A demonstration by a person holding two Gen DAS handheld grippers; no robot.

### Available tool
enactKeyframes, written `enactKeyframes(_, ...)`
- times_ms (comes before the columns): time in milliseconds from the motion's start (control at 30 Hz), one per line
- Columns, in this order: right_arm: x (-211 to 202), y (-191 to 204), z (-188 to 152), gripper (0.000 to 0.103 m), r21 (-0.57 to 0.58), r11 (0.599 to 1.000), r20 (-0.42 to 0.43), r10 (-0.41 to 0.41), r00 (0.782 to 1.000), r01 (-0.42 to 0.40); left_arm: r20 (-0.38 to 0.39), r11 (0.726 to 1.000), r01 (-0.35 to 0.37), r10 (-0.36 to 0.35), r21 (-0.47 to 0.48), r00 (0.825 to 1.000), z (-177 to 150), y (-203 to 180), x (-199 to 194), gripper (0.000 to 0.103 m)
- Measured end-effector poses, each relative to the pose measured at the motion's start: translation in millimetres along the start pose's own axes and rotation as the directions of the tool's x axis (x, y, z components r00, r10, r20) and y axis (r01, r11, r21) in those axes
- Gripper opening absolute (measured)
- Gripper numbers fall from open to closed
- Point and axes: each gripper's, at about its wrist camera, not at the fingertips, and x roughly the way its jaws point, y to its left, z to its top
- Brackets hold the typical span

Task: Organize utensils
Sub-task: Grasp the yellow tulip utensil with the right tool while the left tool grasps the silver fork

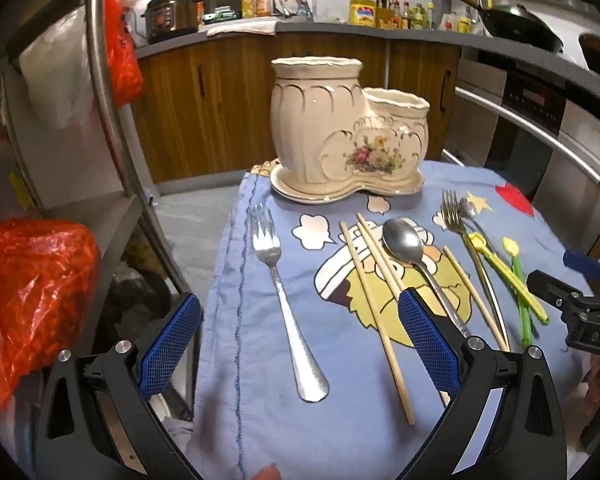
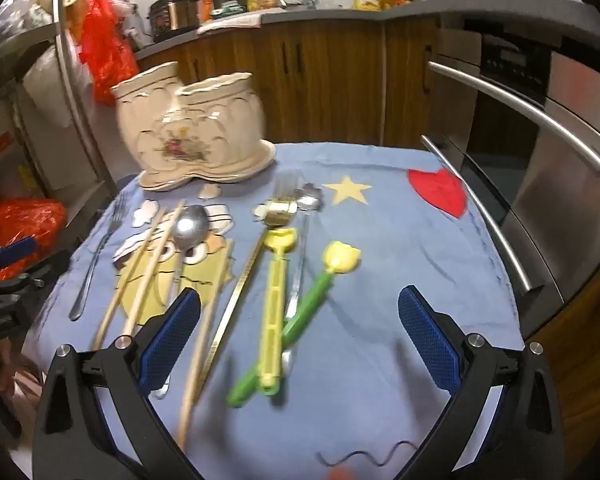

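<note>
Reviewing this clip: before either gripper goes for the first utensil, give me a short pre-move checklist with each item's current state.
1. Left gripper open and empty: ok, jaws wide, nothing between them.
2. Right gripper open and empty: ok.
3. Ceramic holder upright on its saucer: ok; whether its compartments are empty: cannot tell, insides hidden.
4. Silver fork lying alone, clear of other utensils: ok.
5. Spoon clear of the chopsticks: not ok, it lies close among them.
6. Yellow utensil and green-handled utensil separate: not ok, they cross each other.
</note>
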Motion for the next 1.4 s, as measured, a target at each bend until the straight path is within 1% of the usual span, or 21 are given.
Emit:
enactKeyframes(167,6.1,-17.4,0.4,0.098,0.037,0.999,-0.026,0.017,1.000,-0.016,-0.006,0.999,-0.004,0.004,-0.032,1.000,4.1,11.8,-0.5,0.098)
enactKeyframes(267,7.1,-18.0,-0.3,0.098,0.032,0.999,-0.030,0.027,0.999,-0.026,-0.033,1.000,0.006,-0.007,-0.029,0.999,8.2,15.4,15.0,0.098)
enactKeyframes(300,7.9,-16.3,-0.8,0.095,0.025,0.999,-0.037,0.040,0.999,-0.039,-0.030,1.000,-0.008,0.007,-0.015,1.000,4.7,10.8,15.3,0.098)
enactKeyframes(333,8.6,-14.9,-0.1,0.089,0.023,0.999,-0.043,0.049,0.998,-0.048,-0.030,1.000,-0.010,0.010,-0.012,1.000,5.3,11.7,17.1,0.098)
enactKeyframes(367,9.6,-12.2,0.7,0.087,0.013,0.998,-0.048,0.058,0.997,-0.057,-0.032,1.000,-0.010,0.010,-0.013,0.999,4.3,12.4,15.1,0.098)
enactKeyframes(433,13.0,-5.2,3.9,0.071,-0.028,0.998,-0.060,0.058,0.997,-0.060,-0.038,1.000,-0.009,0.009,-0.014,0.999,2.9,13.6,12.7,0.098)
enactKeyframes(467,14.5,-1.3,5.6,0.066,-0.051,0.997,-0.065,0.054,0.996,-0.057,-0.044,1.000,-0.009,0.009,-0.010,0.999,2.8,14.9,14.5,0.098)
enactKeyframes(533,19.6,5.9,8.0,0.050,-0.094,0.994,-0.082,0.056,0.995,-0.064,-0.070,1.000,-0.003,0.002,-0.013,0.998,3.0,17.7,19.0,0.098)
enactKeyframes(567,22.6,8.5,9.1,0.046,-0.108,0.992,-0.093,0.060,0.994,-0.070,-0.079,1.000,-0.002,0.001,-0.013,0.997,3.1,19.2,21.0,0.098)
enactKeyframes(633,28.3,13.0,10.2,0.031,-0.128,0.988,-0.112,0.069,0.991,-0.083,-0.089,1.000,0.005,-0.006,-0.015,0.996,2.9,21.4,23.6,0.097)
enactKeyframes(700,33.9,17.4,10.0,0.022,-0.148,0.985,-0.131,0.069,0.989,-0.089,-0.102,1.000,0.007,-0.008,-0.017,0.995,2.4,24.6,26.0,0.097)
enactKeyframes(833,41.5,22.5,9.1,0.020,-0.163,0.982,-0.160,0.066,0.985,-0.092,-0.111,1.000,0.011,-0.013,-0.020,0.994,2.3,28.0,27.7,0.097)
enactKeyframes(900,43.6,23.3,10.4,0.020,-0.169,0.982,-0.160,0.055,0.986,-0.082,-0.092,1.000,0.008,-0.009,-0.015,0.996,2.5,28.9,27.9,0.097)
enactKeyframes(1033,47.6,21.7,14.0,0.020,-0.170,0.982,-0.163,0.051,0.985,-0.079,-0.100,1.000,0.011,-0.012,-0.002,0.995,2.4,31.3,32.9,0.096)
enactKeyframes(1067,48.0,20.3,14.4,0.016,-0.163,0.983,-0.163,0.056,0.985,-0.083,-0.111,1.000,0.012,-0.011,0.001,0.994,2.8,31.8,35.4,0.096)
enactKeyframes(1100,48.2,19.5,15.7,0.010,-0.156,0.984,-0.158,0.060,0.986,-0.085,-0.116,1.000,0.007,-0.007,0.007,0.993,3.2,32.3,37.9,0.095)
enactKeyframes(1167,45.6,14.7,18.1,0.010,-0.125,0.988,-0.141,0.073,0.987,-0.091,-0.130,1.000,-0.002,0.004,0.019,0.992,4.5,32.6,43.7,0.092)
enactKeyframes(1233,41.8,11.4,19.9,0.010,-0.109,0.990,-0.121,0.079,0.990,-0.092,-0.146,1.000,-0.005,0.008,0.023,0.989,5.8,32.6,48.8,0.083)
enactKeyframes(1267,39.4,9.7,20.8,0.010,-0.101,0.990,-0.109,0.086,0.990,-0.097,-0.161,1.000,-0.001,0.003,0.017,0.987,6.4,33.5,53.6,0.080)
enactKeyframes(1333,35.8,7.6,22.3,0.010,-0.091,0.991,-0.091,0.094,0.991,-0.103,-0.185,1.000,0.003,-0.002,0.004,0.983,7.5,34.8,62.6,0.066)
enactKeyframes(1400,32.9,6.3,22.8,0.010,-0.079,0.990,-0.080,0.112,0.990,-0.118,-0.196,1.000,0.000,-0.001,-0.005,0.981,8.4,35.5,69.0,0.054)
